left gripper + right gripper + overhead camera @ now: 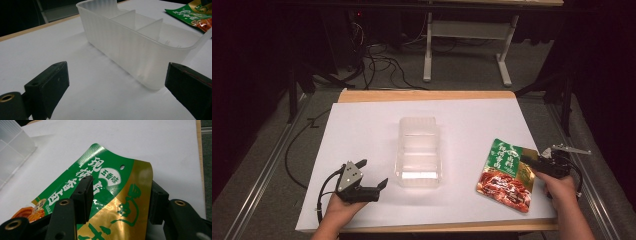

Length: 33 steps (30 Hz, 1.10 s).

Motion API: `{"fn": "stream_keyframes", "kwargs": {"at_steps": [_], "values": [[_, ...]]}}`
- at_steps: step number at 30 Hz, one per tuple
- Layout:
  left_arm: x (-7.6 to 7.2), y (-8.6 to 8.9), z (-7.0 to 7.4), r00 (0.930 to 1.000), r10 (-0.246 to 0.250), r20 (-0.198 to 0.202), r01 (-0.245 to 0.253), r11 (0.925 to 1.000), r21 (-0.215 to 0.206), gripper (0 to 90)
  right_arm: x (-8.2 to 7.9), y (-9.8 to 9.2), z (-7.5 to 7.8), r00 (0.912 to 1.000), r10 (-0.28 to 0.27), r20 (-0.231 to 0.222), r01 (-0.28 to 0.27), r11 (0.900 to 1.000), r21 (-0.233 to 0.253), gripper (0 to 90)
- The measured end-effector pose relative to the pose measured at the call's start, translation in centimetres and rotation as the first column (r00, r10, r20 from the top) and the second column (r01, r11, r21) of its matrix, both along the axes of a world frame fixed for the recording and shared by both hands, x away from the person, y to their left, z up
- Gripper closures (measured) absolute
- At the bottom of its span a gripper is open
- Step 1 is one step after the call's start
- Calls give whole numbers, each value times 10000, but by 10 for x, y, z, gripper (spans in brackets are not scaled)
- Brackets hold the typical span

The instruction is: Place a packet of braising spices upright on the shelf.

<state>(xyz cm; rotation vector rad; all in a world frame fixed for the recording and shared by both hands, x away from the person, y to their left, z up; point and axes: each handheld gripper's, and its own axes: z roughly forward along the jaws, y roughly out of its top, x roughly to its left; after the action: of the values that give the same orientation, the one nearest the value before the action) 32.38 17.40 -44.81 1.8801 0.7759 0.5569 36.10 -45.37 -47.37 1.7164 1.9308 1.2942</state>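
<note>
A clear plastic container (402,145) with dividers stands in the middle of the white table top. Its ribbed wall (125,45) rises just ahead of my left gripper (373,173), which rests near the container's front left corner, jaws wide open and empty (115,82). A green and gold snack packet (507,175) lies at the right. My right gripper (528,160) is at the packet's upper right edge. In the right gripper view the packet (107,167) curves up between the spread jaws (120,197), one jaw over it and one behind it.
The white sheet (362,125) covers a wooden table whose bare edge (427,95) shows at the back. Cables and a white table frame (467,30) are on the floor beyond. The packet (195,15) shows past the container in the left gripper view.
</note>
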Motion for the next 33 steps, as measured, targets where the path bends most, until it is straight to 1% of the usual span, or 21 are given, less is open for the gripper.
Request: {"fn": "stream_keyframes", "kwargs": {"at_steps": [1,2,3,4,5,7,11,12,16,18,22,23,24,26,28,29,30,31,33], "values": [[0,0,0,10000,-4,-8,4,10000,-4,60,0,0,0,10000,-12,-31,12,10000,4,494],[0,0,0,10000,-5,4,5,10000,3,60,2,0,-1,9991,-312,-271,306,9993,-194,504],[0,-1,0,10000,-1,6,1,10000,4,60,2,0,-1,9991,-312,-271,306,9993,-194,504],[0,-1,0,10000,9,8,-9,10000,4,60,4,0,-2,9980,-444,-444,434,9988,-232,504],[0,0,0,10000,7,6,-7,10000,3,60,6,2,-2,9967,-495,-638,471,9981,-388,519],[-1,0,0,10000,10,29,-10,10000,-29,60,6,2,-2,9970,-466,-611,442,9982,-397,529],[-1,1,1,10000,29,25,-29,10000,-22,60,4,-2,-2,9974,-329,-644,332,9994,22,568],[0,1,0,10000,28,24,-28,10000,-23,60,4,-2,-2,9962,-388,-780,391,9992,20,568],[-1,0,0,10000,27,48,-27,10000,-16,60,6,0,-3,9948,-532,-866,517,9985,-195,604],[-1,0,0,10000,36,44,-35,10000,-32,60,6,-1,-3,9942,-594,-899,576,9981,-227,643],[-1,0,0,10000,43,47,-43,10000,-16,60,6,-1,-3,9923,-761,-973,730,9967,-353,777],[-1,0,0,10000,48,48,-48,10000,-20,60,6,-1,-3,9923,-780,-959,742,9964,-421,813],[-1,0,1,10000,58,41,-58,10000,-10,60,5,-1,-2,9920,-851,-932,807,9955,-496,889],[0,1,1,10000,56,39,-56,10000,-20,60,5,-2,-2,9926,-785,-930,746,9962,-446,900],[0,1,0,10000,55,31,-55,10000,-24,60,4,-3,-2,9944,-692,-798,668,9973,-319,900],[0,1,1,10000,51,32,-51,10000,-27,60,2,-4,0,9966,-610,-550,600,9980,-192,900],[0,1,1,10000,49,39,-49,10000,-34,60,2,-4,0,9966,-610,-550,600,9980,-192,900],[0,0,1,10000,56,40,-56,10000,-48,60,0,-4,2,9973,-584,-455,580,9983,-99,900],[0,1,1,10000,65,40,-65,10000,-63,61,-3,-4,5,9987,-483,-174,481,9988,-109,900]]}}
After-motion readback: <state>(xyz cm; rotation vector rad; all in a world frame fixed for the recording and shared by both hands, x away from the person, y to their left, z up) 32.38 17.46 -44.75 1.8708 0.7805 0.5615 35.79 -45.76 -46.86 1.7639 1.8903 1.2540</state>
